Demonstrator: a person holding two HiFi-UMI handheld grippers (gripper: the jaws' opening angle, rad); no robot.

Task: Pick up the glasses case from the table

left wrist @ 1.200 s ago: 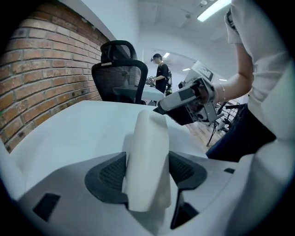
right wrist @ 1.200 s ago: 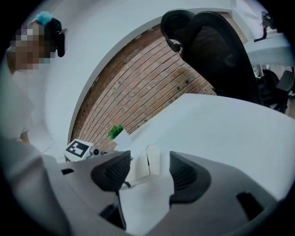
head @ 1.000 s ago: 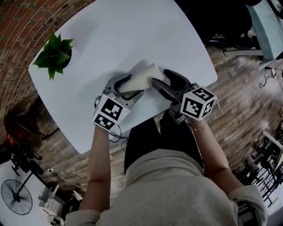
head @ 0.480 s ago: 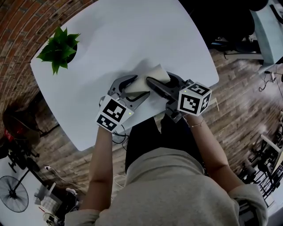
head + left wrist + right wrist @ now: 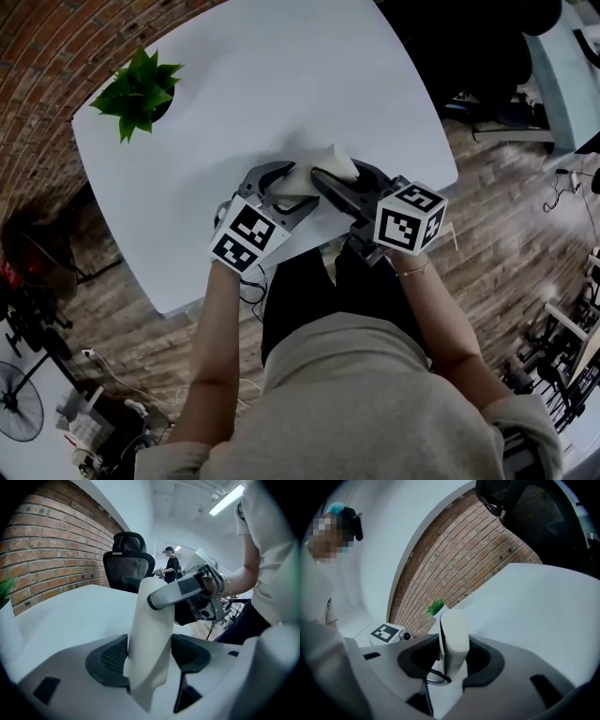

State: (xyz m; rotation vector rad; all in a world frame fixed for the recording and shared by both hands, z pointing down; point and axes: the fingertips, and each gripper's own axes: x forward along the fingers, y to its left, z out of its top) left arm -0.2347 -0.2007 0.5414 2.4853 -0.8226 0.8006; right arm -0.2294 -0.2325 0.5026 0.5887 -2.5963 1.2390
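The glasses case (image 5: 324,157), clamped in the wide-set left gripper (image 5: 298,185), is now tilted up off the table (image 5: 281,75) and being closed on by the right gripper (image 5: 336,171), so pickup seems nearly secured.

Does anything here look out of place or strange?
Only the glasses case: it hangs tilted above the table, gripped by the left gripper, while the right gripper is closing its jaws around its other end.

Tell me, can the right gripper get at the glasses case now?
Likely yes: the glasses case stands between the right gripper's closing jaws with nothing blocking it, while the left gripper grips its other end.
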